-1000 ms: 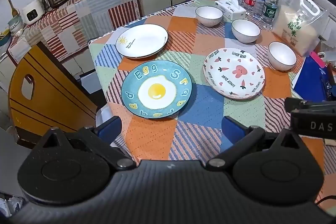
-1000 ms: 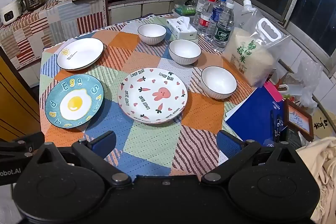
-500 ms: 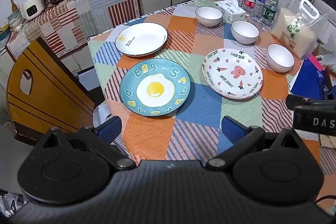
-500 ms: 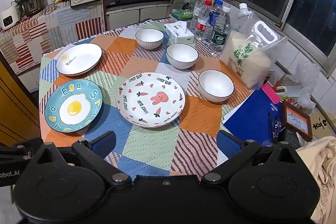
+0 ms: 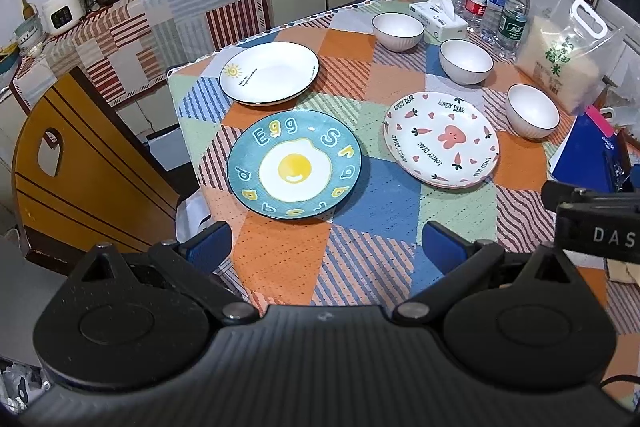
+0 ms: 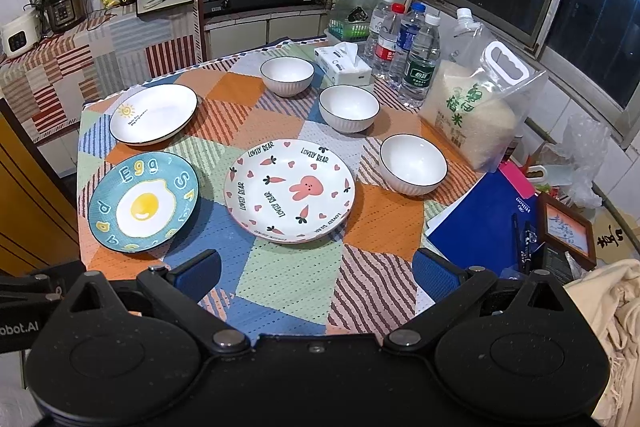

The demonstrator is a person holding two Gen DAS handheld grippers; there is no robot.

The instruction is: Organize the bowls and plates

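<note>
While both grippers hover above the near table edge, left gripper [image 5: 326,245] & right gripper [image 6: 316,275] have fingers spread wide, nothing between them. On the tablecloth [image 6: 288,279]: egg plate [image 5: 294,165] near left, rabbit plate [image 6: 289,190] centre, white sun plate [image 6: 154,114] behind the egg one. 3 white bowls [image 6: 413,165] sit apart along the right side, by the water bottles [image 6: 420,61] & rice bag [image 6: 476,111]
</note>
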